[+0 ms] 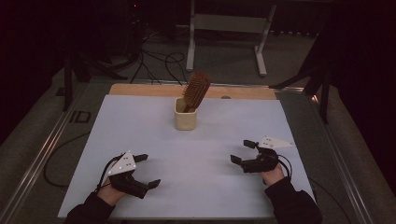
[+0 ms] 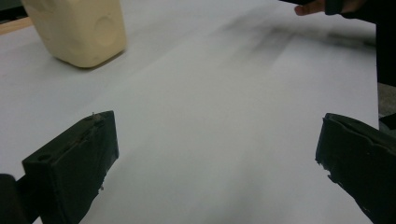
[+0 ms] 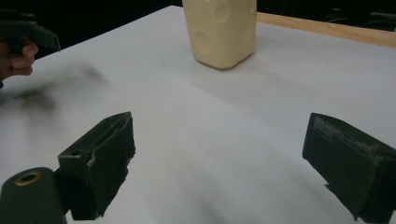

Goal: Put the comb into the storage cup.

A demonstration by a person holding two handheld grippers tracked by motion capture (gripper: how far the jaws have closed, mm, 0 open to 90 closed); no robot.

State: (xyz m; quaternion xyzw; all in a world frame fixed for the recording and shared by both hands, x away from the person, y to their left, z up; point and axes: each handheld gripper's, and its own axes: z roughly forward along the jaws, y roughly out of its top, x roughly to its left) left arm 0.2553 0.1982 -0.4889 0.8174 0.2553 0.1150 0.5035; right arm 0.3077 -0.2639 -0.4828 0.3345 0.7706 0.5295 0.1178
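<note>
Left gripper (image 1: 144,170) and right gripper (image 1: 243,151): jaws spread wide, empty, low over white table sheet (image 1: 210,186). Further out, brown wooden bristle hairbrush (image 1: 196,88) leaning head-up in cream square plastic cup (image 1: 185,117), mid-table. Risk: light cup likely to tip if brush pulled sideways.

1. The floor left of the table (image 1: 70,154) bears a dark mark (image 1: 80,116) that looks like the letters "ID".
2. No other text, label, brand or number can be read.
</note>
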